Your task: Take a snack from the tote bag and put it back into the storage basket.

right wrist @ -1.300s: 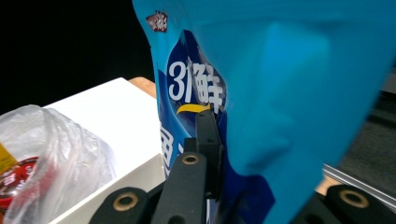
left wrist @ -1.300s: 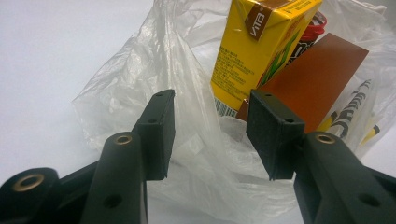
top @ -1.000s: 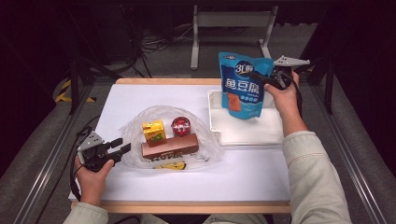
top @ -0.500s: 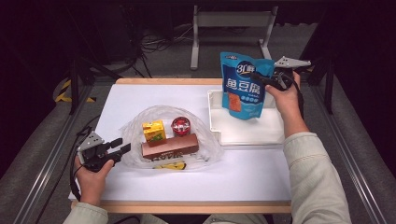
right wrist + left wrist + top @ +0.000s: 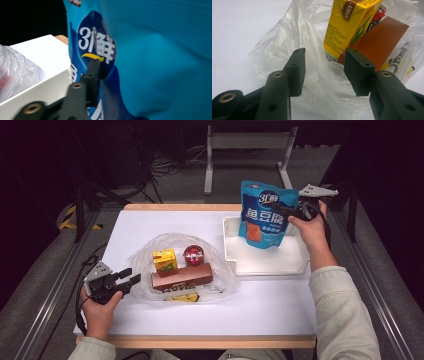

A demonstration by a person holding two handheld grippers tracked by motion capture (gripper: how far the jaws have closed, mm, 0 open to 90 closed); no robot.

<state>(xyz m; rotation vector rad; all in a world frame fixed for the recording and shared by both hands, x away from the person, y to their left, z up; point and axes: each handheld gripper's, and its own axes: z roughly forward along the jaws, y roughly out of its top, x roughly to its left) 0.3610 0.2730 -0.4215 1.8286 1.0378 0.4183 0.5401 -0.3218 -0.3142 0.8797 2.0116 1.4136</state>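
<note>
Blue pouch (image 5: 263, 220) stands upright in the white tray (image 5: 270, 265), so that item's nearly placed; carton, can & brown box are left in the plastic bag (image 5: 145, 265). Your right gripper (image 5: 286, 211) has just been opening, pouch between its jaws. Left gripper (image 5: 126, 279) sits half open at the bag's edge.

Readable print on the pouch and the drink carton

The blue pouch (image 5: 265, 220), standing in the white tray (image 5: 270, 265), carries a dark oval with "3" and a Chinese character in white, seen close in the right gripper view, and below it a row of large white Chinese characters in the high view. The yellow drink carton (image 5: 347, 27) has a brown tab reading "VITO", the last letter uncertain, above fine print and a barcode too small to read. Black lettering on a yellow-and-white wrapper (image 5: 399, 62) cannot be made out.
</note>
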